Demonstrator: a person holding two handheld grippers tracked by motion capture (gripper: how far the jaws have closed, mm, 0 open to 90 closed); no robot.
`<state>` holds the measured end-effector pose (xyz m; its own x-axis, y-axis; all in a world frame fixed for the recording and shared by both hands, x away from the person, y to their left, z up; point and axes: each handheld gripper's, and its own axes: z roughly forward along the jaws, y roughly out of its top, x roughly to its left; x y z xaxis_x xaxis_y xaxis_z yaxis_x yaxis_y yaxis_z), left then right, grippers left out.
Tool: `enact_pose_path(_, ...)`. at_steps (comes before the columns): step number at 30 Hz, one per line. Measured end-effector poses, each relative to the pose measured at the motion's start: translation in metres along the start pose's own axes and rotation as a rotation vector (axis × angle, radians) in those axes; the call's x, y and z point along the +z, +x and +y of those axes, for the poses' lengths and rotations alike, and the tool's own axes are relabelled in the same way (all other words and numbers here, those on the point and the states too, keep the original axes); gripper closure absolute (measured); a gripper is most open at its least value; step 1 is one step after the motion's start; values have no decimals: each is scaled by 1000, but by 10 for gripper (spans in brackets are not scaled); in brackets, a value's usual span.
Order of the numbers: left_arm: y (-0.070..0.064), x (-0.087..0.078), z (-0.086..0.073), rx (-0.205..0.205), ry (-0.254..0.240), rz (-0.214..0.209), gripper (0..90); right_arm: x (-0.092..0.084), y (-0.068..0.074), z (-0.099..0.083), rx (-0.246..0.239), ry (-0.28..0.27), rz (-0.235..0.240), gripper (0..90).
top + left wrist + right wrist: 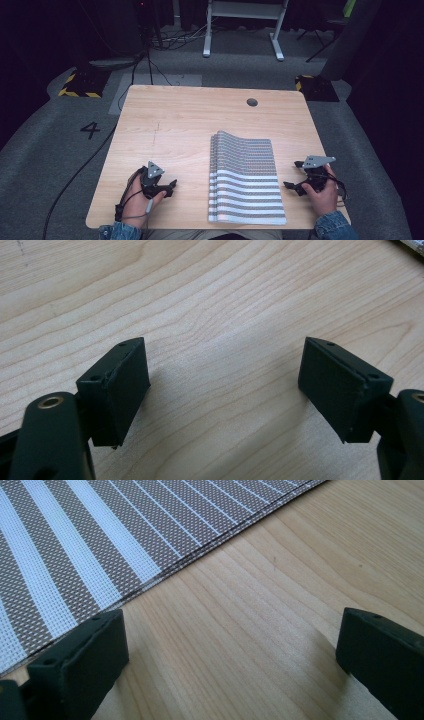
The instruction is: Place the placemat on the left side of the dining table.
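Observation:
A stack of striped woven placemats [245, 177] lies on the wooden table [190, 115], right of centre, its far left corner curled up. My left gripper [170, 188] rests near the front left of the table, apart from the stack, jaws wide open over bare wood [225, 370]. My right gripper [291, 186] sits just right of the stack, open, with bare wood between its jaws. In the right gripper view the mats' layered edge [165, 575] runs diagonally close to the left jaw, and the right gripper [230, 650] holds nothing.
A round cable hole [252, 102] sits near the table's far edge. Beyond the table are grey carpet, cables [170, 37], a white desk frame [245, 25] and yellow-black marked bases [80, 82]. A corner of the mats [412, 245] peeks in at the left gripper view's top right.

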<state>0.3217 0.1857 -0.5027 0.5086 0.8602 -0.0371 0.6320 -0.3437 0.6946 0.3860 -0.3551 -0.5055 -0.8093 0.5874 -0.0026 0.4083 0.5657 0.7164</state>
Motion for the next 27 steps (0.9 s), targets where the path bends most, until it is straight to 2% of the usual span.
enact_pose_path(5, 0, -1, -1, 11, 1, -7, 218, 0, 0, 0, -1, 0, 1, 4)
enact_pose_path(7, 0, -3, -1, 31, 8, -25, 255, 0, 0, 0, -1, 0, 2, 5)
enact_pose_path(11, -4, -10, 3, 39, 28, -61, 307, 0, 0, 0, -3, 1, 3, 4)
enact_pose_path(13, -5, -13, 5, 39, 21, -73, 320, 0, 0, 0, -3, 1, 3, 5)
enact_pose_path(15, -11, -23, 12, 47, 1, -110, 321, 0, 0, 0, -1, 2, 6, 4)
enact_pose_path(19, -18, -32, 21, 55, -19, -128, 313, 0, 0, 0, -2, 0, 6, 4)
enact_pose_path(20, -22, -36, 27, 68, -34, -142, 311, 0, 0, 0, -4, 1, 7, 4)
enact_pose_path(25, -37, -38, 41, 89, -55, -211, 311, 1, 0, 2, -10, 3, 10, 1)
enact_pose_path(27, -41, -38, 44, 94, -59, -221, 311, 1, 0, 2, -10, 3, 11, 1)
